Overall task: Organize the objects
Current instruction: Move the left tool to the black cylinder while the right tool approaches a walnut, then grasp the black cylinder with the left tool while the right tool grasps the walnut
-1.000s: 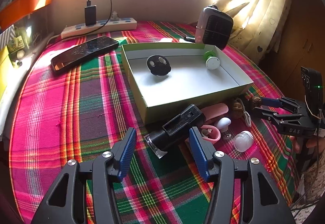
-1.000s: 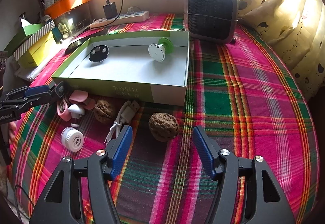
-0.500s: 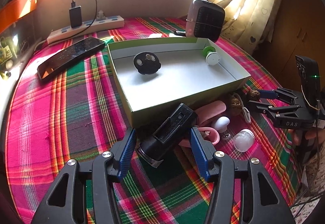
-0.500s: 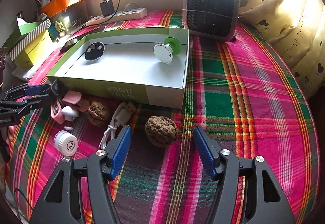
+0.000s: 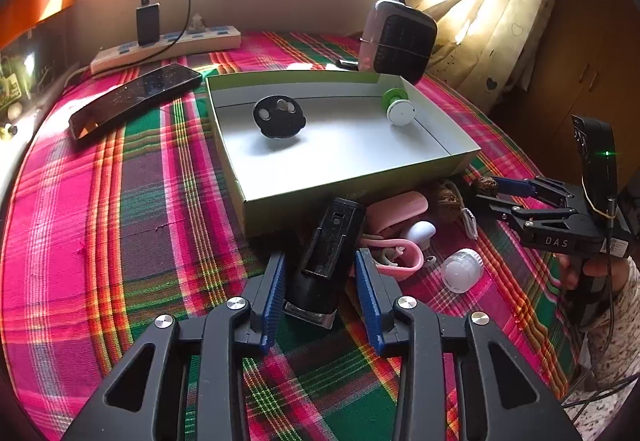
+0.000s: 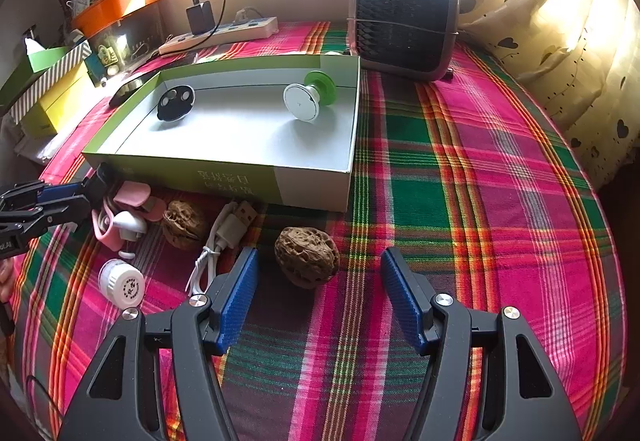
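A green-and-white box [image 5: 360, 177] [image 6: 240, 177] holds a black disc [image 5: 279, 116] [image 6: 175, 103] and a green-and-white round holder [image 5: 397, 106] [image 6: 308, 97]. In front of it lie a black cylindrical device [image 5: 328, 253], pink items [image 5: 394, 207] [image 6: 132, 197], a white cap [image 5: 462, 270] [image 6: 122, 283], a USB cable [image 6: 224, 237] and two walnuts [image 6: 306, 256] [image 6: 184, 218]. My left gripper [image 5: 320, 277] is open, its fingers on either side of the black device. My right gripper [image 6: 318, 275] is open around the nearer walnut and also shows in the left wrist view [image 5: 486, 193].
A phone [image 5: 132, 99] lies left of the box. A power strip [image 5: 168, 47] [image 6: 220, 35] with a charger and a small heater [image 5: 396, 37] [image 6: 404, 21] stand at the back. Boxes and an orange tray [image 6: 116, 7] crowd the left. A curtain [image 6: 560, 41] hangs at the right.
My left gripper has moved forward so its fingers now flank the black device and have narrowed. My right gripper has come closer to the walnut, which now lies between its fingers.
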### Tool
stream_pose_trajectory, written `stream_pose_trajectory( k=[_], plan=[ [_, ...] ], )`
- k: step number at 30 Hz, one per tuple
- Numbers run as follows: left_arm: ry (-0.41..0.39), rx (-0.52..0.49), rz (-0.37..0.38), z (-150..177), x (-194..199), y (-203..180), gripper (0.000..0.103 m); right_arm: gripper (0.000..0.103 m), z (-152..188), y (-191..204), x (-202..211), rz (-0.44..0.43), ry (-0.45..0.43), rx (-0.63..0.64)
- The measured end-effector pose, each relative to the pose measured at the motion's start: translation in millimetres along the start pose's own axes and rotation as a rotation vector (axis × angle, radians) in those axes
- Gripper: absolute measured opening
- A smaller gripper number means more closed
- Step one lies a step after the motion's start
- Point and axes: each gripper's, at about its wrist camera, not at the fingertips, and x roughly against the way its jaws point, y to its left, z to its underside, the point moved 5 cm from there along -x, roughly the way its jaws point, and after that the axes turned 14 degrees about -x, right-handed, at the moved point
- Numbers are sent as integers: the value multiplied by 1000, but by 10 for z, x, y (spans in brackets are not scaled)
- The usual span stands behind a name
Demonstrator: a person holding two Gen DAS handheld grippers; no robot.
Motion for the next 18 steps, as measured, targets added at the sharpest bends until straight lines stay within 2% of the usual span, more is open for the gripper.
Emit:
stream_pose_trajectory(
  k=[3,6,18],
  plan=[
    [3,0,10,18,-2,-36,25,63,4,-1,5,-2,-1,-4],
    [4,5,3,22,6,-53,24,63,17,1,15,-3,-3,-6],
    [12,47,-49,117,107,-34,24,39,29,-2,45,-17,-11,-7]
  ],
)
